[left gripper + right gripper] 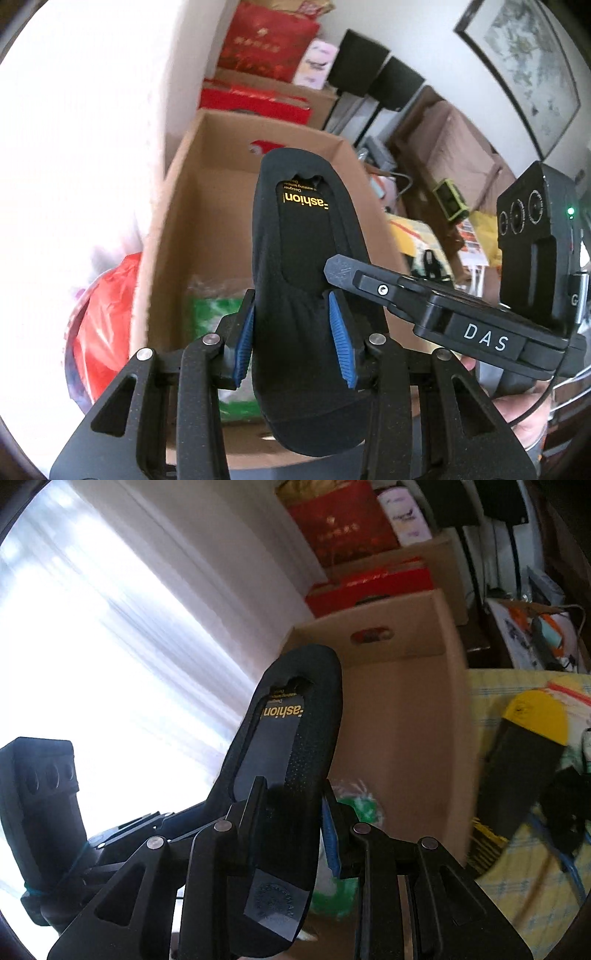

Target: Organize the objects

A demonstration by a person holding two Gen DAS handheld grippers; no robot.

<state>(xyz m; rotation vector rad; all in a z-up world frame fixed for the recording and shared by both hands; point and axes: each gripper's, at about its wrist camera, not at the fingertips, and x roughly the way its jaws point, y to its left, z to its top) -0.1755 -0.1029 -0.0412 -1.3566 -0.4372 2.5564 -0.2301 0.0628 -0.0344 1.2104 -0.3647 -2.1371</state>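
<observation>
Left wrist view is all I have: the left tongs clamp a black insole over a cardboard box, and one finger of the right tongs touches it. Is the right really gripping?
Observer: Yes. In the right wrist view, the right tongs close across the black insole.
Operator: Any other insole around?
Observer: A second insole, black with a yellow tip, lies on a checked yellow cloth to the right of the cardboard box.
Operator: Any marking on the held one's near end?
Observer: A round stamp on a pale patch.
</observation>
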